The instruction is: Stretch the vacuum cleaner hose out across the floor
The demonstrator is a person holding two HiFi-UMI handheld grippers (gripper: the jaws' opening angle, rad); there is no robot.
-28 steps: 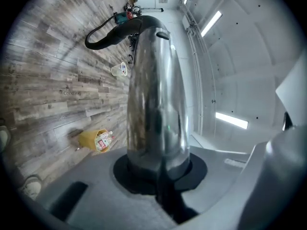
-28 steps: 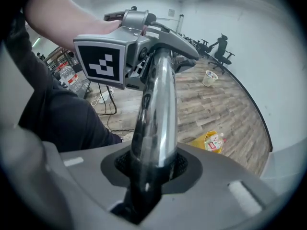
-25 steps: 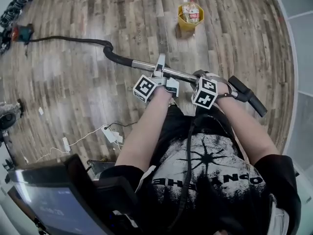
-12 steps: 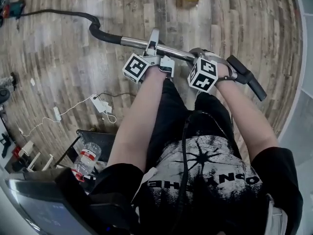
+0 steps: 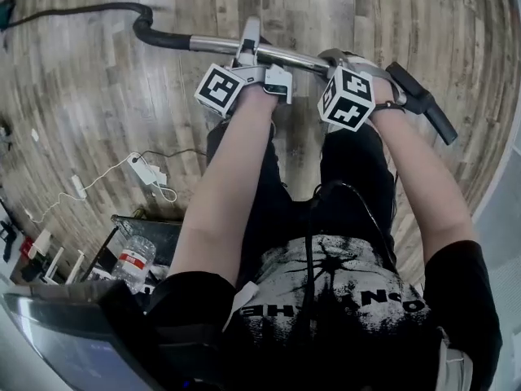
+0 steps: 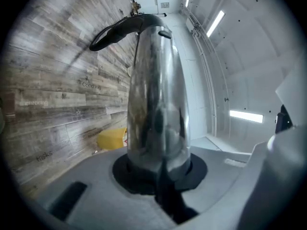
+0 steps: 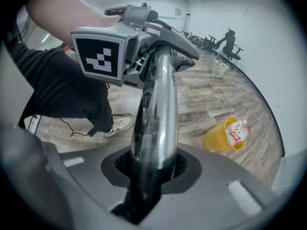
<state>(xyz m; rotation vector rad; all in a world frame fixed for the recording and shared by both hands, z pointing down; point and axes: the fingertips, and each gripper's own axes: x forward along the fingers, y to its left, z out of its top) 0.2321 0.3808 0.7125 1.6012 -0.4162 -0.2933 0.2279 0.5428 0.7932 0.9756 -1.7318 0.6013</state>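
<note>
The vacuum's chrome tube (image 5: 285,55) lies across the top of the head view, over the wood floor. Its black hose (image 5: 98,10) runs off to the upper left, and a black handle piece (image 5: 419,98) sticks out at the right end. My left gripper (image 5: 248,46) is shut on the tube near its middle. In the left gripper view the tube (image 6: 156,95) runs up to the black hose end (image 6: 115,30). My right gripper (image 5: 346,58) is shut on the tube further right. In the right gripper view the tube (image 7: 153,114) leads up to the left gripper (image 7: 139,37).
A white power adapter with its cable (image 5: 146,172) lies on the floor at the left. A plastic bottle (image 5: 133,263) and a dark screen (image 5: 73,340) sit at the lower left. A yellow bin (image 7: 225,133) with bottles stands on the floor. The person's legs (image 5: 269,210) are below the tube.
Both grippers have sunk toward the floor with the chrome tube held between them. In the head view they sit higher in the frame, and the yellow bin has left the top edge.
</note>
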